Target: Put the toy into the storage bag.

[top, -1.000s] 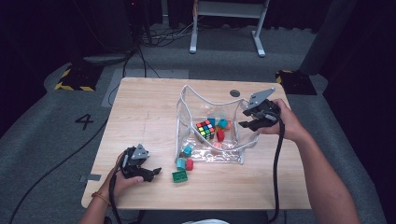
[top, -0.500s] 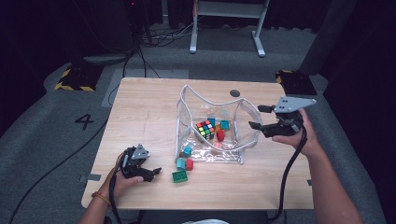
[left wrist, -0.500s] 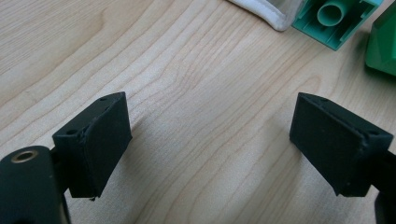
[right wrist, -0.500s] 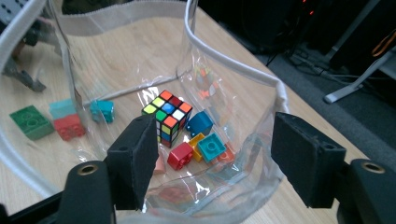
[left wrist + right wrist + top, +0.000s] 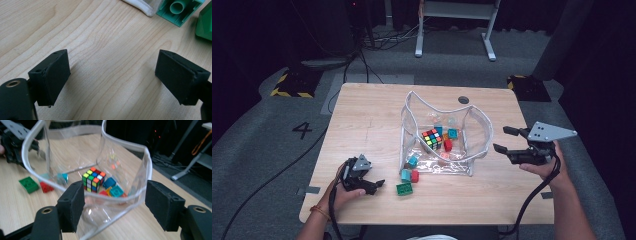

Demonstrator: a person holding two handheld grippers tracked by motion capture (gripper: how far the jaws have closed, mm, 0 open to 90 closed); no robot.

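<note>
**Clear pouch stands open, three bricks left outside**

Clear plastic with a white zip rim, the pouch stands open near the middle of the bench. Inside it lie a colour cube, a teal brick and a red brick, with a few smaller pieces too blurred to name. Just outside its near left corner, three bricks remain on the wood: a green brick, a light blue brick and a second red brick touching it.

My reading is that the filling of the pouch is partly done. The right gripper hangs off the pouch's right side; its jaws have just been opening and now stand spread, with nothing between them in the high view, though in the right gripper view the rim lies in front of them. The left gripper rests low on the bench by the loose bricks, jaws apart over bare wood and holding nothing.

Next, the left gripper would need to slide right to the green brick, nearest to it, straddle it and close. The pouch walls look floppy, so a steadying pinch on the rim by the right gripper may help.
</note>
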